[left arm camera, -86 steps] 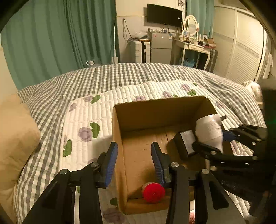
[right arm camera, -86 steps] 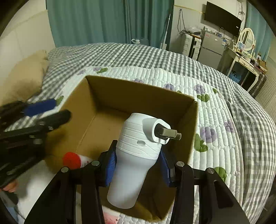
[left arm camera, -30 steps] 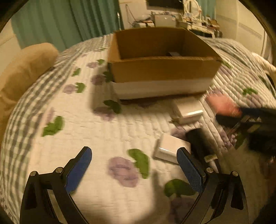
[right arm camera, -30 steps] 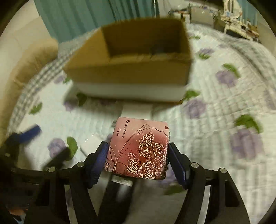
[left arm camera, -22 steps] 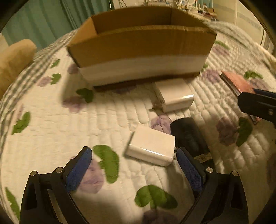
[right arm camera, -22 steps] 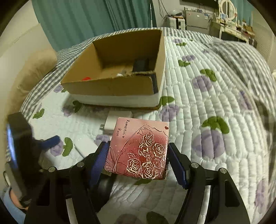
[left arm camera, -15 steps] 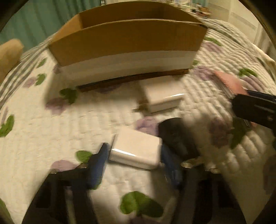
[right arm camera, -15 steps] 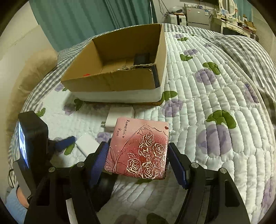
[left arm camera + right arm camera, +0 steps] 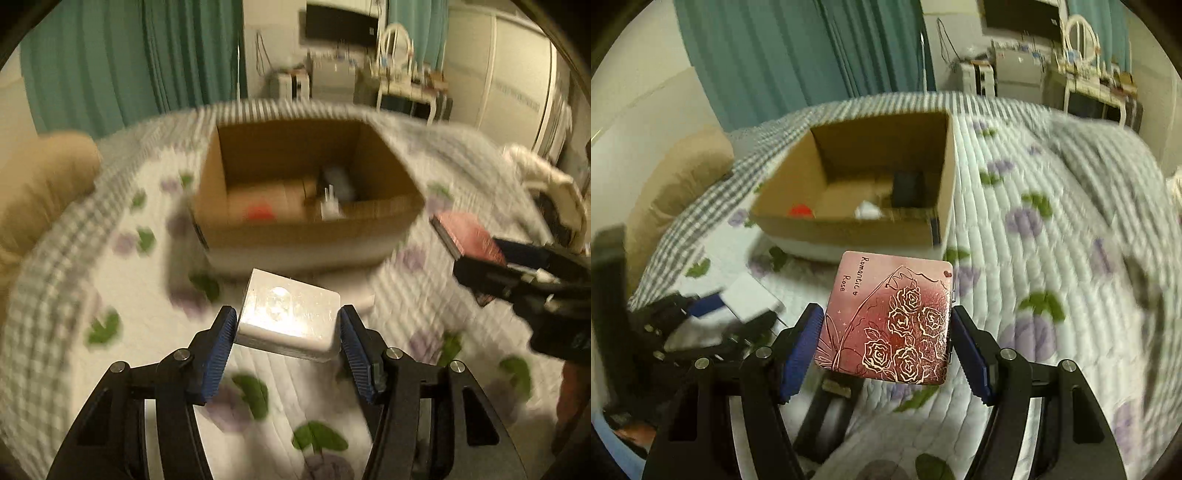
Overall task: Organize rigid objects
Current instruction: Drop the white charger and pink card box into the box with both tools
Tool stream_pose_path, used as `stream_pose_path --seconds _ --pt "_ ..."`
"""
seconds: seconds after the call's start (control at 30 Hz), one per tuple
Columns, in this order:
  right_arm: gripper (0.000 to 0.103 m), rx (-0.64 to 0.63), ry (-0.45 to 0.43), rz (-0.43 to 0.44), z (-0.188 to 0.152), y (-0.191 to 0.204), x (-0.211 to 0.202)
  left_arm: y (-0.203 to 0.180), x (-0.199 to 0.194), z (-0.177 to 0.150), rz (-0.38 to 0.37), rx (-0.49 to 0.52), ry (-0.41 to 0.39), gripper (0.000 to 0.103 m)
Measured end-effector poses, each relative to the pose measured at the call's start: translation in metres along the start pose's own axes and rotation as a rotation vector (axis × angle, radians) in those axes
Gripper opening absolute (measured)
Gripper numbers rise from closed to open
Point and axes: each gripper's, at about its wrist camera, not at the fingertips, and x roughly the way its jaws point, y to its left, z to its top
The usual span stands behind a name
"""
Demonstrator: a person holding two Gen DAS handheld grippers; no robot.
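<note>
My left gripper [image 9: 286, 334] is shut on a flat white box [image 9: 290, 317] and holds it above the quilt, in front of the open cardboard box [image 9: 306, 236]. My right gripper [image 9: 886, 343] is shut on a pink tin with gold roses [image 9: 890, 317], also raised short of the cardboard box [image 9: 849, 225]. The carton holds a red-capped item [image 9: 260, 212], a white bottle [image 9: 330, 206] and a dark device [image 9: 907, 188]. The right gripper with the pink tin [image 9: 469, 236] shows at the right of the left wrist view. The left gripper with the white box [image 9: 750, 295] shows at the left of the right wrist view.
The cardboard box sits on a floral quilted cover [image 9: 1052, 258] over a checked bedspread. A tan pillow [image 9: 40, 184] lies at the left. A dark object [image 9: 831, 402] lies on the quilt under the tin. Green curtains, a dresser and a TV stand behind the bed.
My left gripper has closed on the white box and lifted it off the quilt toward the cardboard box. My right gripper has kept hold of the pink tin and risen with it.
</note>
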Motion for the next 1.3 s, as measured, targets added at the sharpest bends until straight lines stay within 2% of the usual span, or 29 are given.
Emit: stream_pose_path --seconds 0.13,0.3,0.47,0.7,0.9,1.0,1.07,1.13,1.3 --pt "0.069 -0.036 -0.062 -0.01 0.039 0.006 -0.02 0.012 -0.008 0.045 0.003 0.0 -0.069 0.058" --pt "0.069 -0.075 -0.133 -0.021 0.09 0.013 -0.029 0.016 0.009 0.094 0.029 0.018 -0.121 0.058" --pt "0.069 -0.101 -0.172 -0.072 0.122 0.011 -0.01 0.026 0.059 0.117 0.024 0.007 -0.082 0.058" --pt "0.069 -0.082 -0.105 -0.063 0.126 -0.005 0.038 0.023 0.115 0.116 0.051 0.018 -0.016 0.058" --pt "0.069 -0.082 -0.069 -0.049 0.12 -0.013 0.062 0.025 0.129 0.111 0.056 0.009 -0.001 0.059" --pt "0.069 -0.078 -0.065 -0.04 0.119 -0.015 0.069 0.023 0.13 0.112 0.083 0.021 -0.011 0.062" --pt "0.069 -0.073 -0.061 -0.031 0.12 -0.016 0.072 0.023 0.126 0.115 0.099 0.027 -0.037 0.071" --pt "0.069 -0.07 -0.056 -0.024 0.122 -0.015 0.072 0.025 0.117 0.12 0.093 0.023 -0.068 0.076" --pt "0.069 -0.095 -0.063 -0.036 0.133 -0.009 0.078 0.039 0.093 0.133 0.111 0.009 -0.124 0.076"
